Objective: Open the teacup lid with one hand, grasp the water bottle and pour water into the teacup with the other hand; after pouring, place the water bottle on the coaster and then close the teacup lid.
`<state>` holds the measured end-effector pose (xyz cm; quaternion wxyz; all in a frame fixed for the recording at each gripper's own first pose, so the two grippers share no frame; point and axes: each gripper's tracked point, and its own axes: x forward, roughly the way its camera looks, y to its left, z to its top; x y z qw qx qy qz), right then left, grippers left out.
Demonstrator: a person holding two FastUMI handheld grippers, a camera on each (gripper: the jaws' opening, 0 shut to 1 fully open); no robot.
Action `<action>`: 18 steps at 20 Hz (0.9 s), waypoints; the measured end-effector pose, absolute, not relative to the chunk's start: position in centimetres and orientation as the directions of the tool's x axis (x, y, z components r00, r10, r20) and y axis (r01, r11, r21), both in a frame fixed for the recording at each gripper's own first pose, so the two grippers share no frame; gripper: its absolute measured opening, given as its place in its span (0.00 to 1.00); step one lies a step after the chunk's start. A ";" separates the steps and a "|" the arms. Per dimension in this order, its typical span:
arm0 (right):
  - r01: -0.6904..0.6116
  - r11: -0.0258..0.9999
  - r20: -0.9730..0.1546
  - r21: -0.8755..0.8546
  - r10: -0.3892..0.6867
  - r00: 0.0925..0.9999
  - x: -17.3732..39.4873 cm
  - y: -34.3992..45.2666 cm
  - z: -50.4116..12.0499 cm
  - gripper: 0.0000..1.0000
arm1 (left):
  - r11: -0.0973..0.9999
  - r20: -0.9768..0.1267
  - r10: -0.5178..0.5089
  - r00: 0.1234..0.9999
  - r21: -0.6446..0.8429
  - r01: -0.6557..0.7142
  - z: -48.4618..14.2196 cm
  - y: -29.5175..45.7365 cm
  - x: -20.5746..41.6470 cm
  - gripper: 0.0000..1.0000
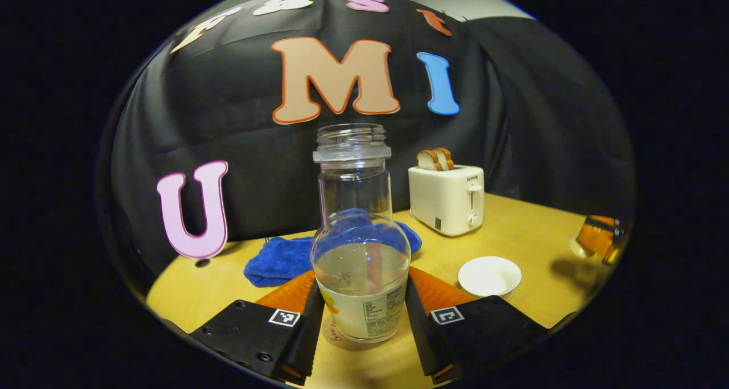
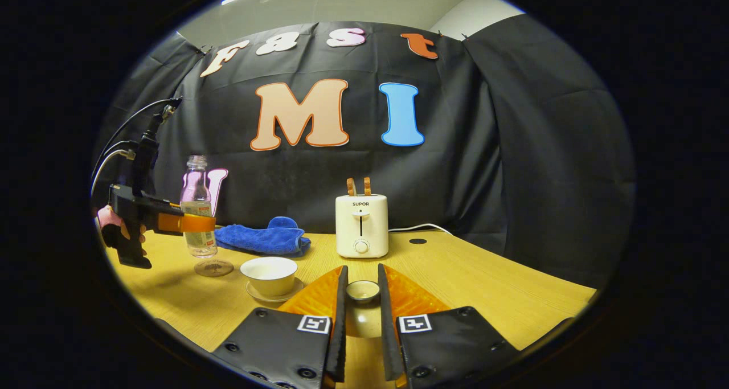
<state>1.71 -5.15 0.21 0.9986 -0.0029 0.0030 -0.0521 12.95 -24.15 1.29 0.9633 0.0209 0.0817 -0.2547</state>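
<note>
Left gripper clamps upright bottle, raised above coaster, just left of open teacup. Right gripper pinches lid (held aside, low over table).

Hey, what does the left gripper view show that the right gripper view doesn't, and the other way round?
Left gripper view: the bottle close up, its water level and label, gripped between the jaws; the right gripper far off. Right gripper view: the lid held between its jaws, the left gripper and hand holding the bottle over the coaster. Both: bottle, teacup, toaster, blue cloth, table.
</note>
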 end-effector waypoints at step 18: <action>0.094 0.996 -0.006 -0.005 -0.094 0.996 1.8 -5.0 0.2 0.29 | 0.908 -0.250 -0.418 0.873 -0.075 0.413 -2.9 -21.5 15.8 0.71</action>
